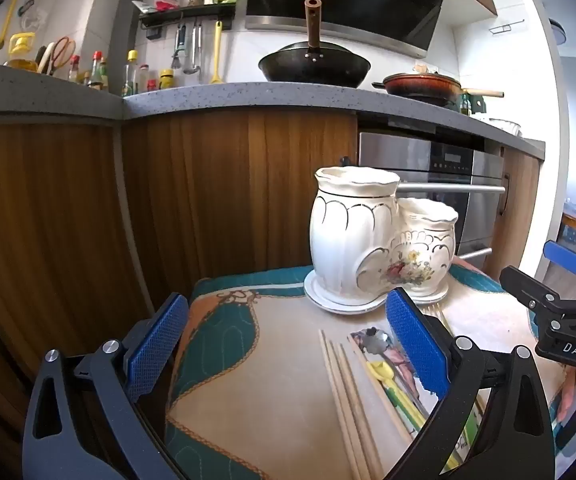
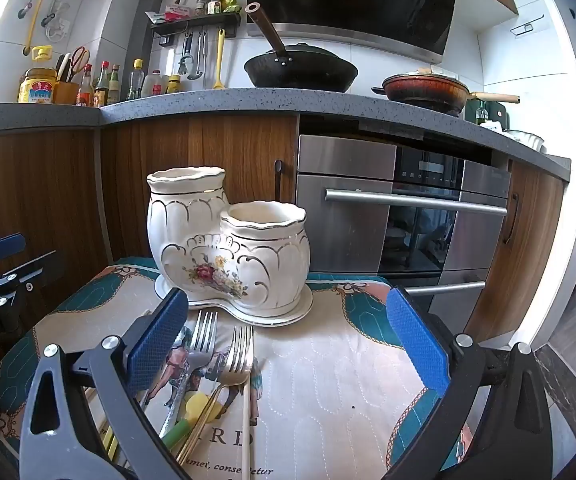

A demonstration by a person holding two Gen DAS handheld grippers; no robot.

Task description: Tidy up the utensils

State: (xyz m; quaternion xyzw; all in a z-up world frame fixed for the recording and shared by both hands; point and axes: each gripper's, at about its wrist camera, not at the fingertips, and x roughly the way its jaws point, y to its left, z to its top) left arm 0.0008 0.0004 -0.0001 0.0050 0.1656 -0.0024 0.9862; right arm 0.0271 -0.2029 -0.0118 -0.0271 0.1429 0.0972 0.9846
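Observation:
A white double ceramic utensil holder (image 1: pixel 376 240) (image 2: pixel 227 248) with gold trim and a flower print stands on a white saucer at the back of a patterned cloth. Both cups look empty. In front of it lie wooden chopsticks (image 1: pixel 348 400), a metal spoon (image 1: pixel 376 342) and a yellow-green plastic spoon (image 1: pixel 392 384). The right wrist view shows two forks (image 2: pixel 201 344) (image 2: pixel 237 360), a chopstick (image 2: pixel 246 420) and the plastic spoon (image 2: pixel 195 408). My left gripper (image 1: pixel 288 344) is open above the cloth, left of the utensils. My right gripper (image 2: pixel 288 344) is open above the forks.
The cloth (image 2: pixel 348 360) covers a small raised surface in front of kitchen cabinets and a steel oven (image 2: pixel 400 216). The counter above carries a black wok (image 2: pixel 300 68), a red pan and bottles. The right gripper also shows in the left wrist view (image 1: pixel 560 304).

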